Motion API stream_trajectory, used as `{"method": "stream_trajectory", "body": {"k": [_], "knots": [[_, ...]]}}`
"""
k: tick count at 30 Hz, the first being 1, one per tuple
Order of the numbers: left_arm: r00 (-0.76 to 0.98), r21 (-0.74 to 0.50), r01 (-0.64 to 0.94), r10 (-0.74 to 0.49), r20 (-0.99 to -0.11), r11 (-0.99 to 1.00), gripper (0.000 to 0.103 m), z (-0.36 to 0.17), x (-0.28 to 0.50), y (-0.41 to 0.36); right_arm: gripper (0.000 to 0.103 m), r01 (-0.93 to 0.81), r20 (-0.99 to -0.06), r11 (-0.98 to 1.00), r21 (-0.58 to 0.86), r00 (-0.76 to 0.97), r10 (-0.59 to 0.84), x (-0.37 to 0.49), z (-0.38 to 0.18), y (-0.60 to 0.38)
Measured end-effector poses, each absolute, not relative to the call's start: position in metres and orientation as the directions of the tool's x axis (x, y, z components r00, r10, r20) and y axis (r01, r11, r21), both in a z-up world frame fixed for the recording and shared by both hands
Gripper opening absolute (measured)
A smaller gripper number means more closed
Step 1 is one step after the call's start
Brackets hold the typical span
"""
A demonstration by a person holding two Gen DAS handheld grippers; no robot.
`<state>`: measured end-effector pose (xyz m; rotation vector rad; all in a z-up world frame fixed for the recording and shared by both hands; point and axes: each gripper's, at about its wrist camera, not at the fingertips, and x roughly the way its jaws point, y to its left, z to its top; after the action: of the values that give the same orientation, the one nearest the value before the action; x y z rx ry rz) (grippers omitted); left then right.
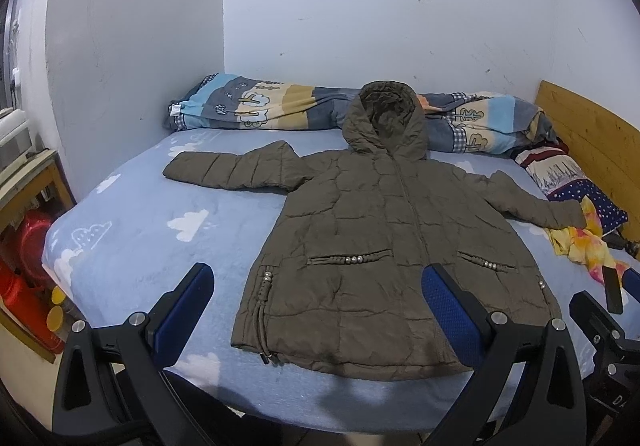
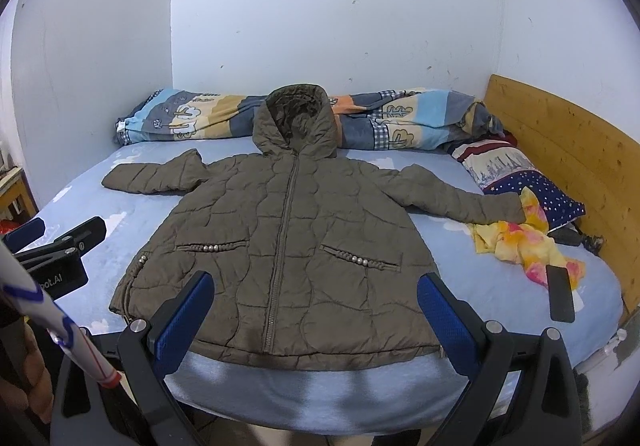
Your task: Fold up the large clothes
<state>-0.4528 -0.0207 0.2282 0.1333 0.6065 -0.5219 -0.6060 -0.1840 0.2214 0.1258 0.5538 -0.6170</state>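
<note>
Jacket spread flat at bed centre, front up, sleeves out at 9 and 3 o'clock for folding. Left gripper held wide, empty, above hem at 6 o'clock; right gripper likewise.

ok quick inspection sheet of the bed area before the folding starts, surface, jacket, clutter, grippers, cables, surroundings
surface: bed with a light blue cloud-print sheet, mostly taken up by the jacket.
job's things: olive hooded puffer jacket lying flat, front up, zipped, both sleeves spread out, hood toward the wall; not yet folded.
clutter: yellow-pink cloth touching the right sleeve cuff; dark phone-like slab beside it; rolled patterned blanket along the wall; star-print pillow.
grippers: left gripper open, above the hem, holding nothing; right gripper open, holding nothing.
cables: nothing seen.
surroundings: white walls, wooden headboard, red containers beside the bed.
</note>
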Motion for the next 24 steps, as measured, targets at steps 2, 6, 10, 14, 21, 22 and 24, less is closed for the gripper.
{"method": "stream_trajectory", "body": {"k": [2,6,10,14,21,22,24], "knots": [[0.694,-0.027,0.510,-0.430,-0.578,0.859,0.103,0.231,-0.451,-0.023,0.103,0.583,-0.528,0.811,-0.041,0.677,-0.513,-0.607,0.221,-0.187],[0.696,-0.023,0.513,-0.431,-0.575,0.858,0.103,0.233,-0.447,-0.034,0.103,0.599,-0.533,0.800,-0.030,0.667,-0.520,-0.610,0.220,-0.203],[0.706,-0.010,0.518,-0.434,-0.560,0.855,0.103,0.233,-0.444,-0.048,0.103,0.618,-0.550,0.785,-0.023,0.649,-0.527,-0.604,0.212,-0.220],[0.700,-0.019,0.534,-0.455,-0.551,0.845,0.103,0.239,-0.443,-0.061,0.103,0.634,-0.561,0.774,0.006,0.642,-0.522,-0.600,0.208,-0.239],[0.695,-0.023,0.570,-0.497,-0.519,0.821,0.103,0.249,-0.444,-0.089,0.103,0.650,-0.587,0.760,0.009,0.619,-0.522,-0.590,0.197,-0.272],[0.688,-0.033,0.581,-0.512,-0.515,0.813,0.103,0.253,-0.440,-0.095,0.103,0.652,-0.592,0.758,0.012,0.616,-0.520,-0.588,0.197,-0.279],[0.675,-0.044,0.605,-0.541,-0.502,0.795,0.103,0.262,-0.432,-0.110,0.103,0.665,-0.591,0.746,0.032,0.614,-0.522,-0.588,0.200,-0.298]]}}
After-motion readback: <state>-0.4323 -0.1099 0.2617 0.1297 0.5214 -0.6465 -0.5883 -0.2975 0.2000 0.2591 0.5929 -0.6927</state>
